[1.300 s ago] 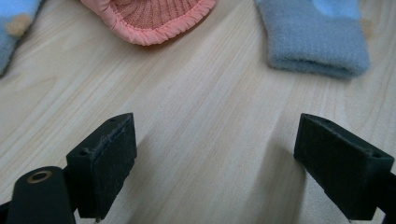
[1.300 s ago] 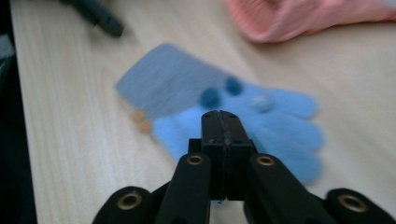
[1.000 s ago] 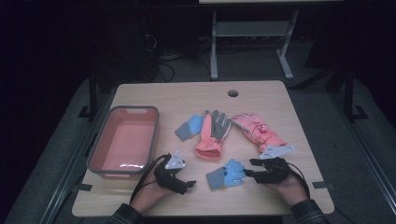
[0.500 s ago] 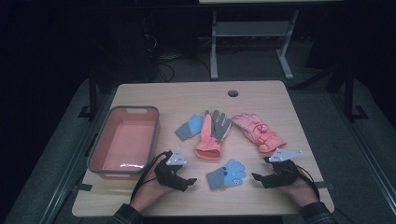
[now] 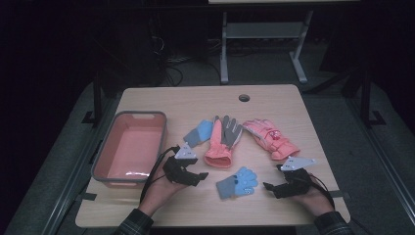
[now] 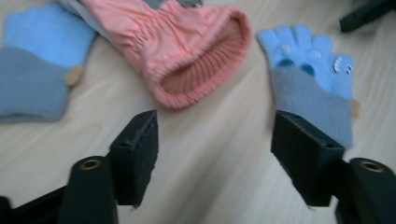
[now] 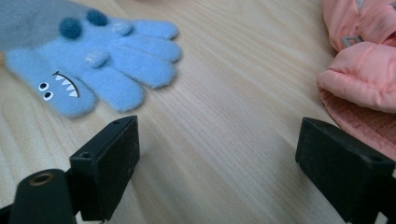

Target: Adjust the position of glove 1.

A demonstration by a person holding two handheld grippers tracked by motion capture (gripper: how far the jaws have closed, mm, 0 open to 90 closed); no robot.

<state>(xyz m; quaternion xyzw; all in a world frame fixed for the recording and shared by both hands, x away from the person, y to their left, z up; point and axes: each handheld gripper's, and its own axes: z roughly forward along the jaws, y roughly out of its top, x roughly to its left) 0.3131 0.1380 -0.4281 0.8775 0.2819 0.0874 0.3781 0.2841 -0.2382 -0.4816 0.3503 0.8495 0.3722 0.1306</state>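
So the small blue glove [image 5: 237, 182] is lying flat on the table [image 5: 274, 100] between the two grippers now, and nothing is holding it. A second ago the right gripper [image 5: 268, 186] was sitting right up against that glove's fingertips; now it is pulled off to the right with a clear strip of bare wood between them, and its jaws have just been opening up wide with nothing between them. In the right gripper view the glove's fingers, with the little shark-mouth face, are lying off to the upper left, apart from the pads. The left gripper [image 5: 203, 175] is sitting just left of the glove, jaws still apart but they've just been closing in a bit, empty too; in the left gripper view the glove's grey cuff is peeking up right behind one pad, though I can't tell if it's actually touching. Further back, the matching blue glove [image 5: 198, 133] is lying beside the grey-and-salmon glove [image 5: 221, 142], and the pink padded glove [image 5: 270, 138] is off to the right. The pink bin [image 5: 161, 134] on the left is empty. My read: the right side just let go after nudging the glove into place, so the sorting is barely started, and the left one looks like it's lining up for the next grab.
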